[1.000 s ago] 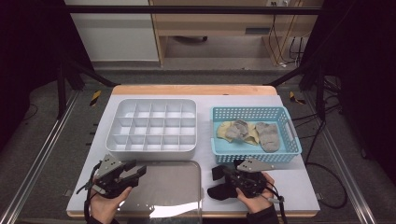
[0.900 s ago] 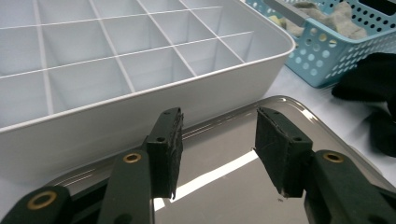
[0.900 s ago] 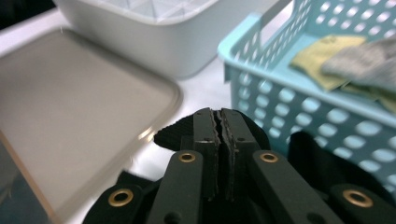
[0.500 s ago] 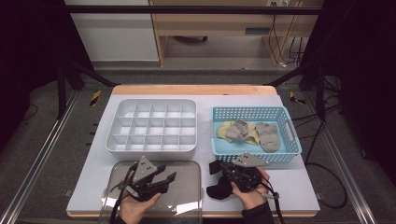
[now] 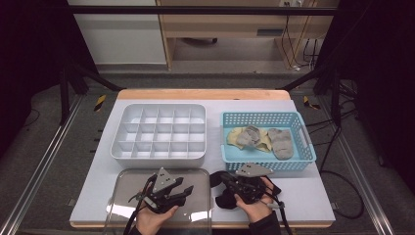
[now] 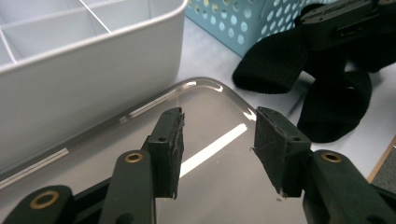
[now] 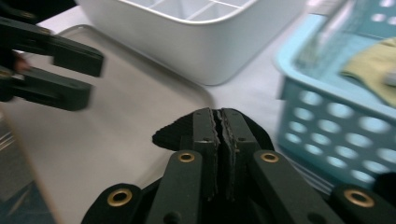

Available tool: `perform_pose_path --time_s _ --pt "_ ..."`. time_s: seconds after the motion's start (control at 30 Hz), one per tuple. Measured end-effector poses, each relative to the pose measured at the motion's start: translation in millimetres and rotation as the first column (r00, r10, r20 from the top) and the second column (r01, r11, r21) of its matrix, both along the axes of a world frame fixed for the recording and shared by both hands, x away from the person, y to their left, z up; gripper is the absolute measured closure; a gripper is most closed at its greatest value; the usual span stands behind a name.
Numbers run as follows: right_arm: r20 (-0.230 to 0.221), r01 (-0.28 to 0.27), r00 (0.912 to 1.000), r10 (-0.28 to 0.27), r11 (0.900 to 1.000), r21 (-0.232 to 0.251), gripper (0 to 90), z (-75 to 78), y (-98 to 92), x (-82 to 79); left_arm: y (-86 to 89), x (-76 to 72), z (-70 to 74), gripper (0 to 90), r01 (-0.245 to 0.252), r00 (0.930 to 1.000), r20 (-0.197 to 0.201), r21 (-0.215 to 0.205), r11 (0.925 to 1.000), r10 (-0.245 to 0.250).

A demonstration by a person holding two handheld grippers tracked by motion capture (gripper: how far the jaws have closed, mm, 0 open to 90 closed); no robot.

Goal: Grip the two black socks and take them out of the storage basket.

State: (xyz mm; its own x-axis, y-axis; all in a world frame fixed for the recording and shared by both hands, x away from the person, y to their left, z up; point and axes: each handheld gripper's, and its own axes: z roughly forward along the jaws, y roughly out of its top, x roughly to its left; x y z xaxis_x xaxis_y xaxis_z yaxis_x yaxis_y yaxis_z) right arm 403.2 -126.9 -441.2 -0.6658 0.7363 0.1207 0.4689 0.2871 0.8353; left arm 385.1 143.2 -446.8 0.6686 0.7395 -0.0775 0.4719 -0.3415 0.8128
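At the near edge of the desk (image 5: 303, 196), the right gripper (image 7: 219, 122) is clenched on a black sock (image 5: 226, 192), its jaws pinched together on the fabric, the sock lying just in front of the blue basket (image 5: 266, 164). The left gripper (image 6: 218, 137) hangs released over the clear lid (image 5: 122, 205), jaws apart with nothing between them, pointed toward the sock. The step in hand looks like a two-handed sock job, perhaps folding it for the white divider tray (image 5: 159, 155), whose cells stand bare. More socks, grey and yellow, wait in the basket. Next, the left gripper likely needs to cross the lid's corner and take the sock's free end.
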Motion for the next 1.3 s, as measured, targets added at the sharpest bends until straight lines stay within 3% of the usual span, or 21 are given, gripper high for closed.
perform_pose_path --time_s 0.17,0.27,0.3,0.37,0.43,0.57,0.7,0.87,0.97,1.03,1.17,1.23,1.3 --pt "0.008 -0.010 0.9999 0.010 1.000 -0.008 85.0 -2.2 7.0 0.0 -3.5 0.3 -2.2 51.8 0.007 1.0000 -0.002 0.007 0.9999 -0.007" --pt "0.003 0.035 0.9994 -0.035 0.998 -0.049 85.3 -8.0 6.2 4.5 -4.7 -0.1 -2.5 52.7 0.012 0.9999 -0.004 0.008 0.9999 -0.012" --pt "0.005 0.082 0.9966 -0.082 0.993 -0.079 85.5 -8.8 1.8 5.3 -4.9 -0.5 -2.2 53.2 0.014 0.9999 -0.005 0.005 0.9999 -0.014" --pt "0.012 0.100 0.9950 -0.099 0.992 -0.079 85.4 -7.4 -1.8 4.5 -5.7 -1.9 -1.1 53.6 0.021 0.9998 -0.003 0.001 0.9998 -0.021" --pt "0.032 0.158 0.9873 -0.156 0.985 -0.072 85.4 0.0 -14.4 2.1 -8.6 -3.6 -0.1 54.0 0.029 0.9996 0.004 -0.002 0.9996 -0.029" --pt "0.029 0.191 0.9816 -0.189 0.978 -0.083 84.9 1.5 -19.6 1.9 -19.7 -6.6 -0.2 54.0 0.057 0.9984 0.004 0.005 0.9984 -0.057" --pt "-0.015 0.125 0.9918 -0.127 0.990 -0.070 77.1 -13.4 -17.0 10.3 -26.0 -7.1 -4.4 54.3 0.074 0.9972 -0.007 0.021 0.9970 -0.074" --pt "0.032 0.091 0.9955 -0.090 0.995 -0.031 75.2 -5.9 -23.4 3.4 -18.1 -5.4 -1.8 54.8 0.053 0.9986 0.000 0.009 0.9985 -0.053" --pt "0.065 0.022 0.9977 -0.021 1.000 -0.015 75.5 1.1 -28.4 -13.2 -8.8 -3.5 0.3 55.1 0.027 0.9996 0.008 -0.004 0.9996 -0.027" --pt "0.066 0.010 0.9978 -0.009 1.000 -0.012 76.2 0.8 -28.4 -17.8 -2.8 -1.8 0.9 55.1 0.009 0.9999 0.008 -0.007 0.9999 -0.009" --pt "0.039 -0.079 0.9960 0.080 0.997 -0.025 79.9 -8.0 -24.6 -37.9 13.3 -3.4 0.9 55.1 -0.026 0.9996 0.006 -0.018 0.9995 0.026" --pt "0.032 -0.088 0.9955 0.089 0.996 -0.027 80.6 -10.9 -23.2 -40.7 17.6 -3.6 0.8 55.1 -0.038 0.9993 0.005 -0.022 0.9990 0.038" --pt "-0.007 -0.118 0.9930 0.118 0.992 -0.046 80.8 -20.7 -16.5 -43.2 25.9 -3.1 1.4 55.1 -0.060 0.9982 0.004 -0.033 0.9976 0.060"
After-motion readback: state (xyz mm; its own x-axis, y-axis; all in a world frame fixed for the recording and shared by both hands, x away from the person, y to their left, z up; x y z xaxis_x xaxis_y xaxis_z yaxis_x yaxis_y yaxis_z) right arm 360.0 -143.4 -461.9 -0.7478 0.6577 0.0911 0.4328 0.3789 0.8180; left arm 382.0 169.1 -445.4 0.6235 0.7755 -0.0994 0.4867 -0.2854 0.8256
